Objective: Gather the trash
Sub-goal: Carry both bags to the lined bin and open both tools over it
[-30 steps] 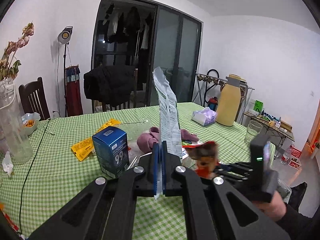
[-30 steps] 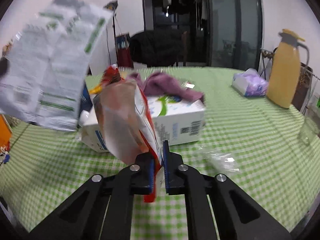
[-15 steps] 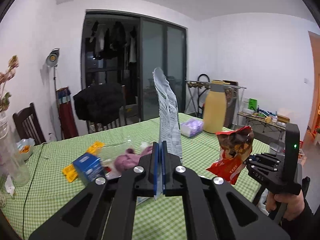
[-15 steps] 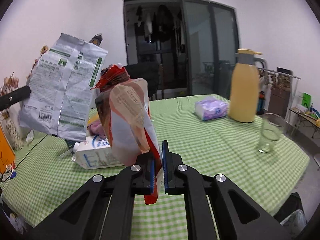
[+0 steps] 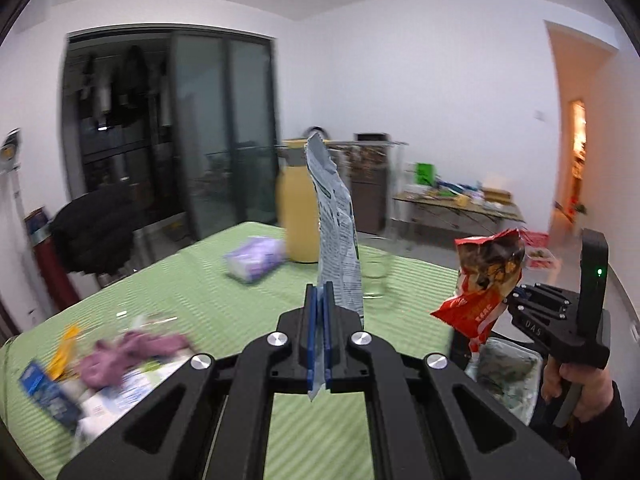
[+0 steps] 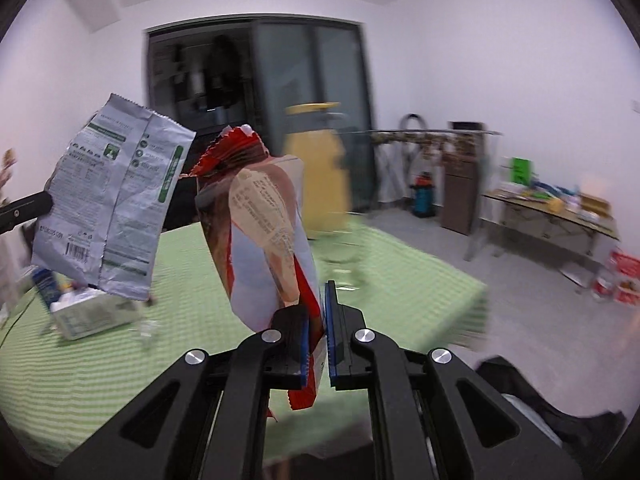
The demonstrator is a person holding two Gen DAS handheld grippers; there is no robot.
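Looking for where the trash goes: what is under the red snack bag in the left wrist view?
Below the red snack bag sits a bin lined with clear plastic, holding crumpled trash. The fingers hide its near side.

Left hand-held gripper (image 5: 319, 332): matte black plastic linkage arms, four round silver screw heads across them, blue pads lining inner faces of fingers.

Right hand-held gripper (image 6: 317, 344): same black build, same silver screws, blue ribbed pads. Seen from side in left wrist view: upright black handle, small green light lit, pale lettering on body. Hand (image 5: 576, 384) on grip, dark sleeve at wrist.
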